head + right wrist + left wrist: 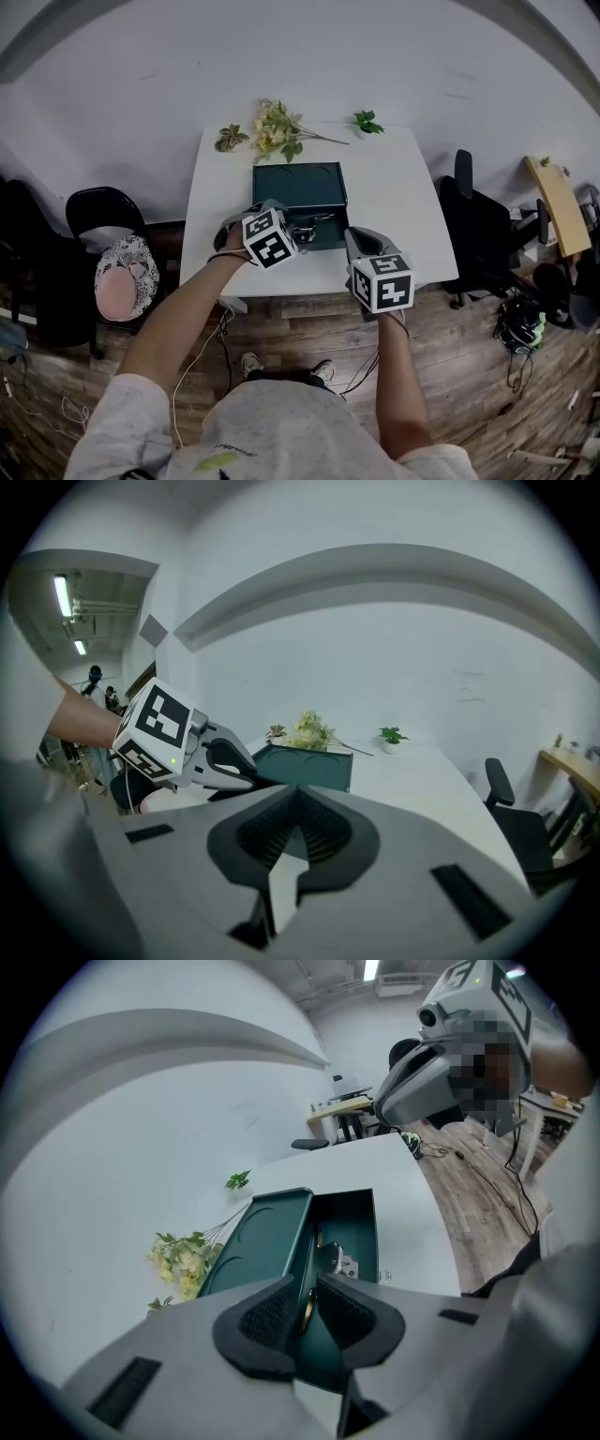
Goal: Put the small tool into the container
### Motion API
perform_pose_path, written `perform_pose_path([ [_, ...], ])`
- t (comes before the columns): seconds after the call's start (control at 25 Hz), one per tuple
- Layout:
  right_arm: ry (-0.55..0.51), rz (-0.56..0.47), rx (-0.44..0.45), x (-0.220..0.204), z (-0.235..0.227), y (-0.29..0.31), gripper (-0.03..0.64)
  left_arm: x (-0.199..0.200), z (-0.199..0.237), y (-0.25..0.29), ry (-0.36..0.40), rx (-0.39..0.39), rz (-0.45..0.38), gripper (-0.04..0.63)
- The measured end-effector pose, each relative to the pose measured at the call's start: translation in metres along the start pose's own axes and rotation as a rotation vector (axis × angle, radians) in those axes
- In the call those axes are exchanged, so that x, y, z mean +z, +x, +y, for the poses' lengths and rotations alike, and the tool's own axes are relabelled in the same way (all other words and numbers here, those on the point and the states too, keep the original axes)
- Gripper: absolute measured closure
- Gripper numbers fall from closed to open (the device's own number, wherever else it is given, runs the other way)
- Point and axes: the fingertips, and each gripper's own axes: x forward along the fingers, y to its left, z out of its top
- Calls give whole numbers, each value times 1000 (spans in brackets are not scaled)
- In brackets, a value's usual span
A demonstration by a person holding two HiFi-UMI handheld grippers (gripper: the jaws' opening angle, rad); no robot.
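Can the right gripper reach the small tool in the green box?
Probably yes: the lid is open, the small tool lies uncovered in the box, the left gripper is at its other end. The right gripper must open first.

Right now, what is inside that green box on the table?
A small shiny metal piece lies in the green box, near its raised lid. The left gripper covers the near end of the inside, so anything there is hidden.

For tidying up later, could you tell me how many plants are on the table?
3, along the far edge: a leafy sprig at left, yellow flowers beside it, a small green plant to the right. None seems hidden.
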Motion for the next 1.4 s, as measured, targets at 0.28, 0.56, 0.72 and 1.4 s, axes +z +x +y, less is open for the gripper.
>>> perform_pose_path([
  [0.28,-16,-35,13,19,4,0,612,1,26,-32,-161,68,-87,528],
  [0.56,-27,-86,4,39,9,-5,612,4,53,-74,-320,142,-204,540],
  [0.72,-35,-109,4,50,12,-9,612,6,66,-98,-386,188,-273,546],
  [1.4,-52,-151,5,72,18,-21,612,-10,75,-146,-630,247,-446,574],
])
